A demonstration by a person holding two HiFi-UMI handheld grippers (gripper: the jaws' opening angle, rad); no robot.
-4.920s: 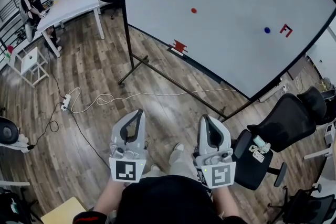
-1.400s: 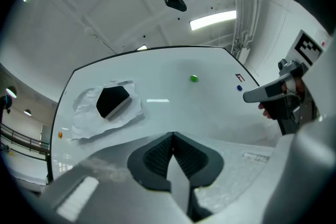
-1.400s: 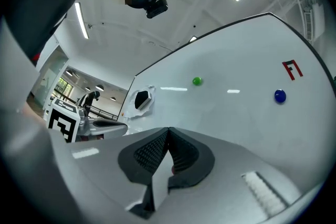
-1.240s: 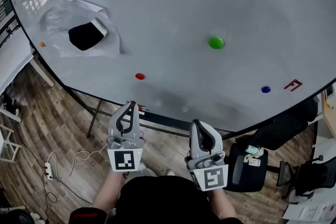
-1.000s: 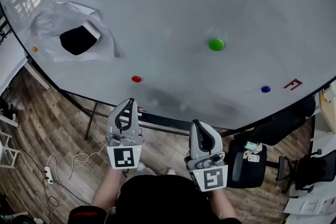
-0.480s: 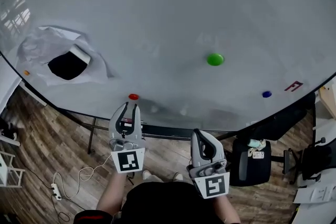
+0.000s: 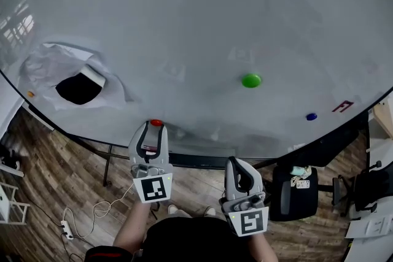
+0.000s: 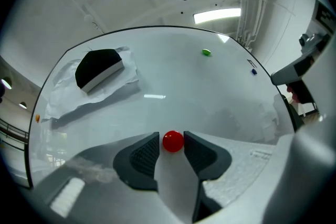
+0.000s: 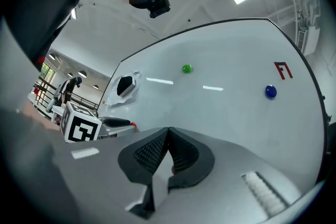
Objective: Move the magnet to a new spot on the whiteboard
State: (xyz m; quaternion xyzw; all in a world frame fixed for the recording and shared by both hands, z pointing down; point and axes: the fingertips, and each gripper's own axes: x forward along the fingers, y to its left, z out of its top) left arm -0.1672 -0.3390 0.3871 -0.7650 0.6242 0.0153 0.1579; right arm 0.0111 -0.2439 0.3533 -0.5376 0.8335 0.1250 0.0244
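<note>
The jaws of the left gripper are opening, and the red magnet is framed between their tips on the whiteboard, not visibly pressed. The right gripper is closed on nothing. A green magnet is seen far beyond the left jaws.

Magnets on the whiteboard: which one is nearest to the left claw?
The red magnet: it sits between the opening jaws of the left claw. The green magnet and the blue magnet are stuck far off to the right.
</note>
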